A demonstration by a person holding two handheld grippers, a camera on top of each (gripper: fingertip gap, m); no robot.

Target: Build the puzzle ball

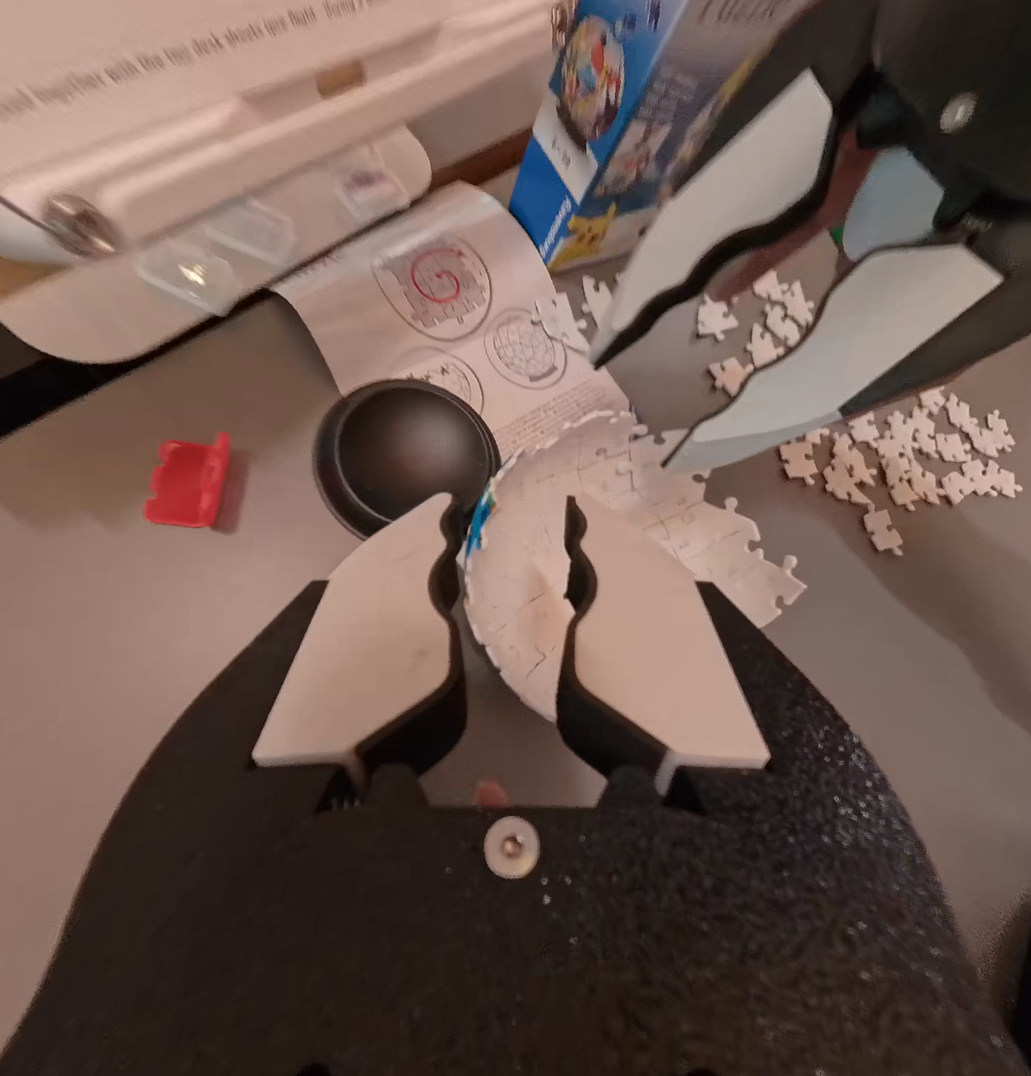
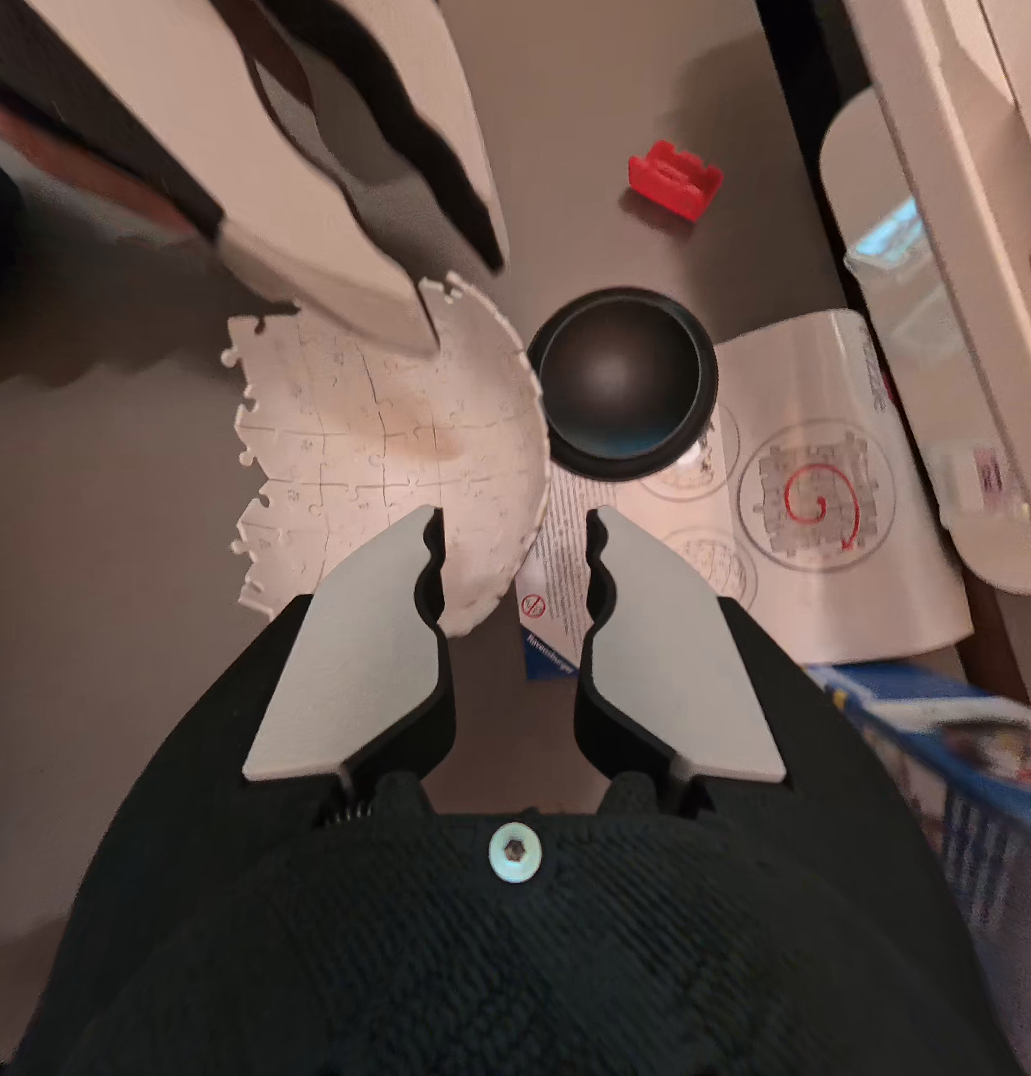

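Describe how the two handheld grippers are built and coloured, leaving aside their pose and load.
Both match. The left gripper and right gripper each have a broad, black, grainy-textured body with a round silver screw at its centre. Each carries two flat, pale grey fingers with wavy black inner edges. No cables or sleeves show.

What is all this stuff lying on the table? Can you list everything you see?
Partly built puzzle ball: one, white inside, curved shell, centre, gripped at its rim.
Loose puzzle pieces: many, white side up, right of the shell.
Dome stand: one, black, beside the shell.
Clip: one, red, left of the dome.
Instruction sheet: one, white, curled, behind the dome.
Puzzle box: one, blue, upright at the back.
Clear plastic tray: one, back left.
Table: grey.
Left gripper: closed on the shell.
Right gripper: open, empty.
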